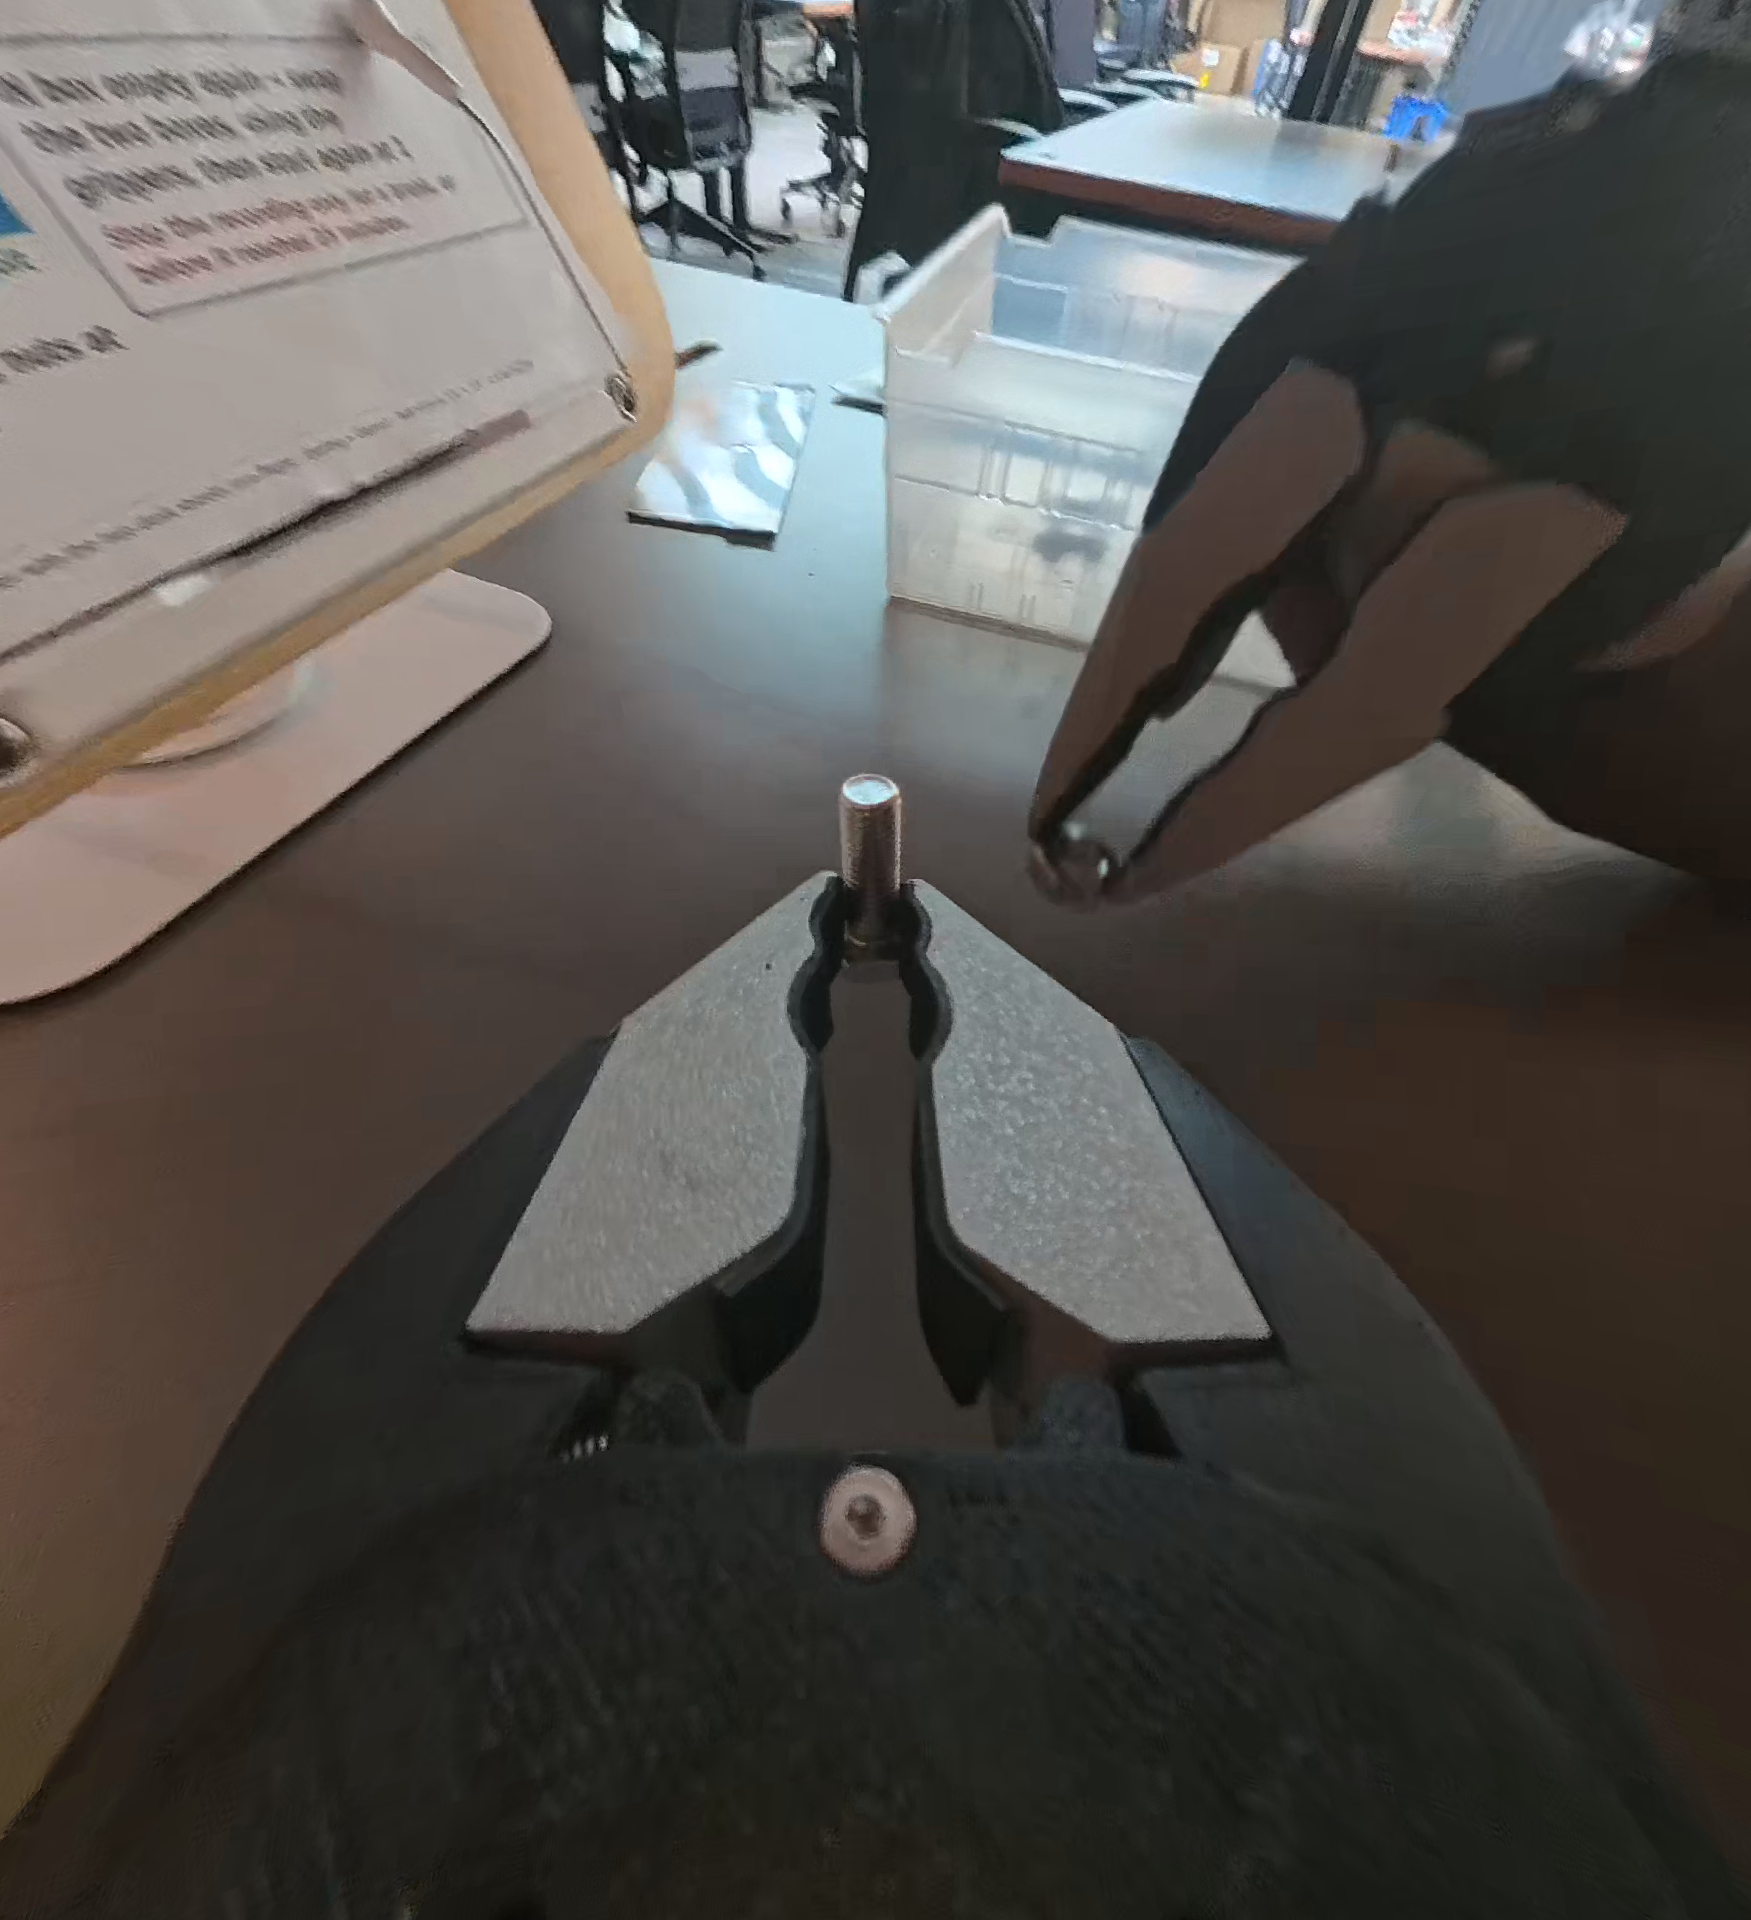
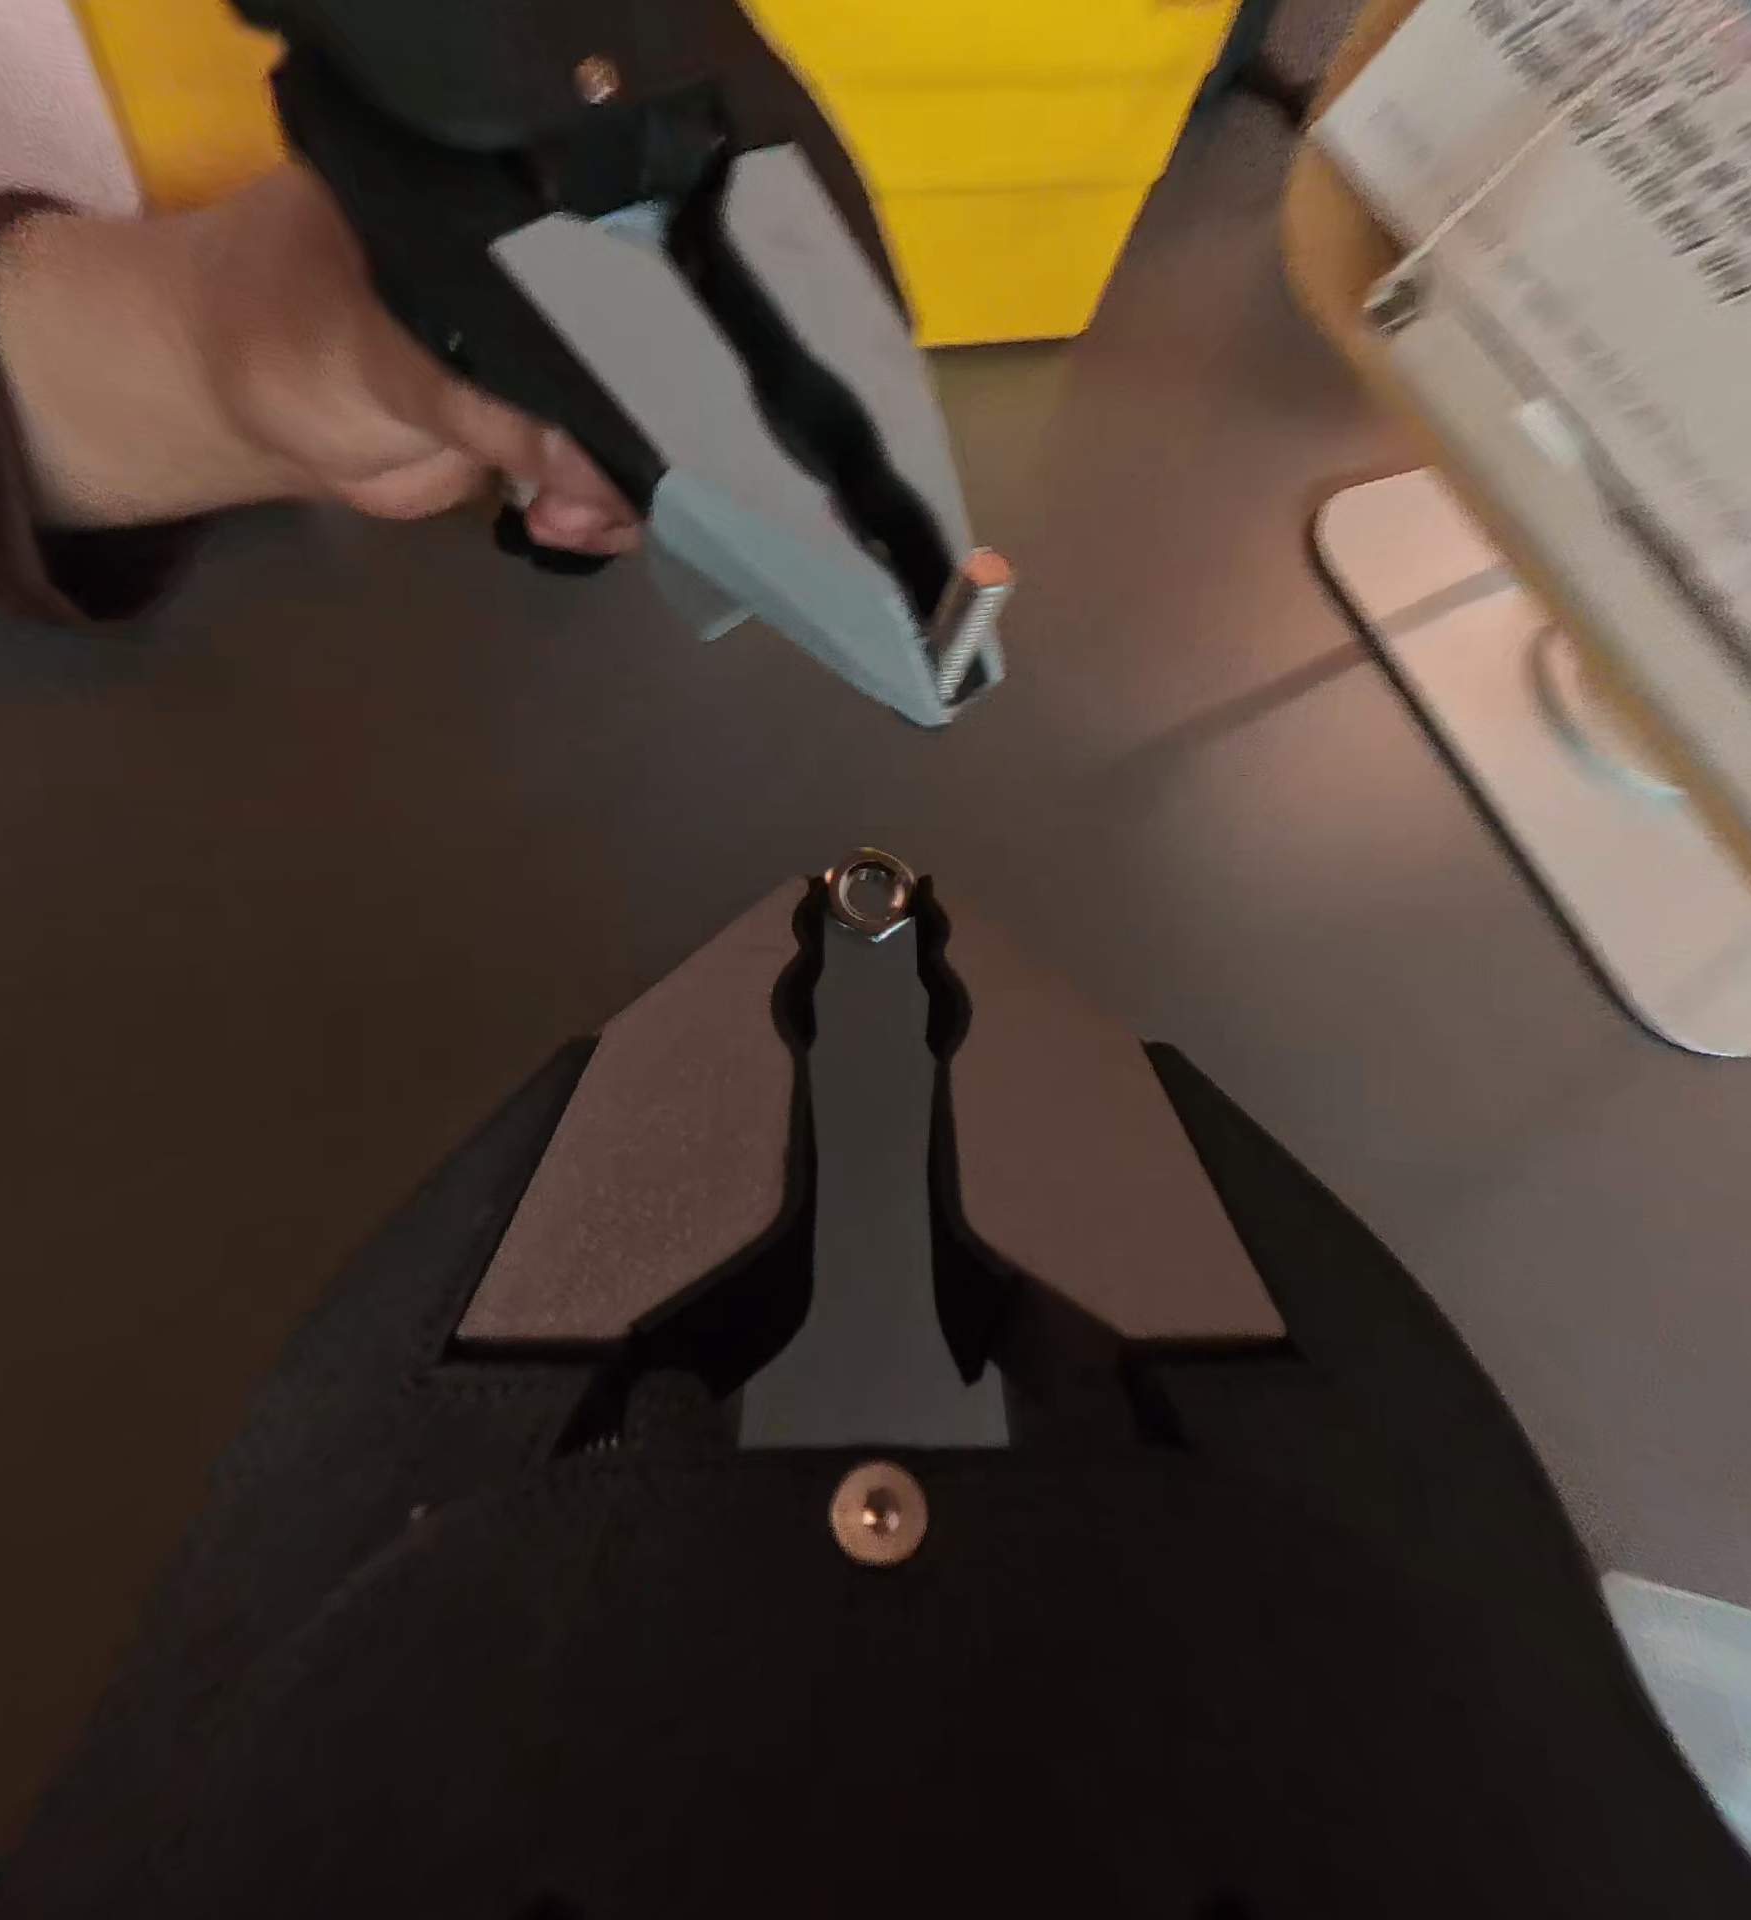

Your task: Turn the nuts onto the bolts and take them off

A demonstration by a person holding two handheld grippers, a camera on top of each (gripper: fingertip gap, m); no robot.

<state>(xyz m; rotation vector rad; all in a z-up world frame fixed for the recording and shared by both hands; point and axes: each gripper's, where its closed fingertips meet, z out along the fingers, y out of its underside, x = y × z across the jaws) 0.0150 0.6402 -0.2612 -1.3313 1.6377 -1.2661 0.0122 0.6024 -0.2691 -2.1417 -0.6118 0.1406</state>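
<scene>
Left gripper is pinching the bolt upright at centre; right gripper is clamping the hex nut, near but apart. Risk: cross-threading w/ tilted nut, or dropping it.

Left gripper and right gripper, fingers nearly closed, tips near each other above the table.

My left wrist camera looks forward along my left gripper, close over the dark table. My right wrist camera looks steeply down past my right gripper. Both views share each other's gripper and the sign stand.
</scene>
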